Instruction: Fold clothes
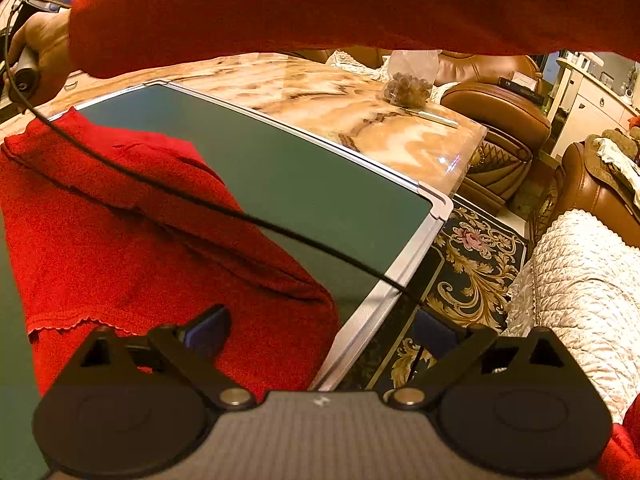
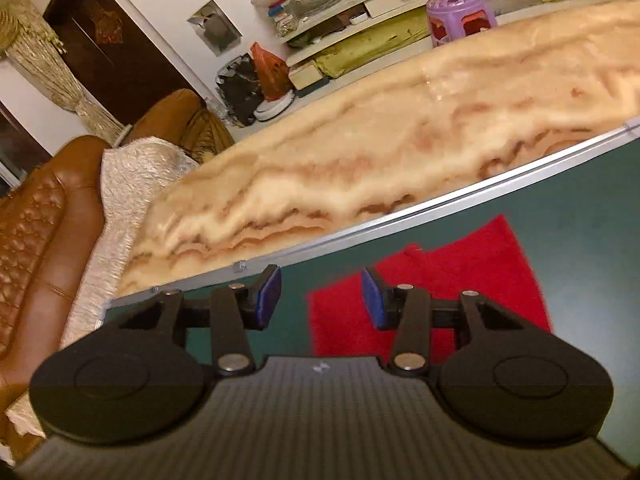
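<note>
Garment [image 1: 132, 240], red knit, lies partly folded on green board [image 1: 288, 168] that sits on marble worktop [image 1: 320, 92]; scalloped hem faces the left tool [image 1: 320, 332]. Left wrist view: left tool's blue pads spread wide, nothing between them, left pad over the garment's near edge, right pad past the board's metal frame above patterned rug [image 1: 472, 256]. Red sleeve [image 1: 320, 4] crosses the top of this view, a hand [image 1: 36, 48] at far left gripping a handle, black cable [image 1: 208, 200] draped across garment and board. Bag of round brown things [image 1: 408, 80] sits at worktop's far end.

Right wrist view: right tool [image 2: 320, 298] hovers over the board, jaws apart, empty. Garment lies flat beyond the right finger [image 2: 372, 300], not touched. Brown leather sofa [image 2: 36, 240] at left, purple stool [image 2: 460, 16] beyond the worktop.
</note>
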Action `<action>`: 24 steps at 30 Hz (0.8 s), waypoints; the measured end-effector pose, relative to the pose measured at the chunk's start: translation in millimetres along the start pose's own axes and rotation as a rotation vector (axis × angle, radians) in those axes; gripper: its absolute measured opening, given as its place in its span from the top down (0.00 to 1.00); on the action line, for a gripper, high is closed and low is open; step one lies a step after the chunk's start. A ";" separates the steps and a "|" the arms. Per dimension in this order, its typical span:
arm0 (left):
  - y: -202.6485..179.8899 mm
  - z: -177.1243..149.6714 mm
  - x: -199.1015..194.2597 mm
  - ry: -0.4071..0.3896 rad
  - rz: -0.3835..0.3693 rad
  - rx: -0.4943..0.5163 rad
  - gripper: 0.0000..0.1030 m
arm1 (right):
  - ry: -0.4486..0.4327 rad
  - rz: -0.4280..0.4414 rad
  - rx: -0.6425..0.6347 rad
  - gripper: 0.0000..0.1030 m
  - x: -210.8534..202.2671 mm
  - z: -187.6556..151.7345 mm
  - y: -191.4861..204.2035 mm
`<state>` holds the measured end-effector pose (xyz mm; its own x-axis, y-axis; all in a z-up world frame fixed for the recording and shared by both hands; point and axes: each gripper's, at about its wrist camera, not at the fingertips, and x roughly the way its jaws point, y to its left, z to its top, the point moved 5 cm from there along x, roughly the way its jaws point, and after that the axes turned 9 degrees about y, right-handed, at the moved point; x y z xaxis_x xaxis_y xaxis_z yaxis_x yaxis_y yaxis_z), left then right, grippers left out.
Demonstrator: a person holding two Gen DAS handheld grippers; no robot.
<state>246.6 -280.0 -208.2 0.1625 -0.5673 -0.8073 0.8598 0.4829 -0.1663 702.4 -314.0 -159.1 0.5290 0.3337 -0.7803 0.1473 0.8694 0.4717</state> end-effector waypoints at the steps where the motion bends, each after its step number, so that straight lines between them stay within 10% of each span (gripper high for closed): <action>1: -0.1 0.1 0.1 0.000 0.000 -0.001 0.02 | 0.004 -0.024 -0.021 0.50 0.5 -0.1 -0.9; 7: 0.8 -0.4 -0.9 -0.004 -0.007 -0.011 0.01 | 0.060 -0.099 -0.198 0.74 31.5 -9.2 15.5; 14: 2.9 -0.8 -2.0 -0.009 -0.020 -0.019 0.01 | 0.085 -0.224 -0.277 0.74 53.4 -18.3 30.4; 16: 3.3 -1.1 -2.4 -0.010 -0.022 -0.020 0.01 | 0.063 -0.230 -0.258 0.96 49.5 -17.3 28.0; 24: 3.8 -2.2 -4.0 -0.010 -0.021 -0.016 0.01 | 0.011 -0.176 -0.245 0.96 39.2 -7.4 35.8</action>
<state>248.2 -274.4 -206.9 0.1497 -0.5841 -0.7977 0.8552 0.4814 -0.1920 722.2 -267.1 -175.8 0.5041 0.1728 -0.8462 0.0289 0.9759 0.2165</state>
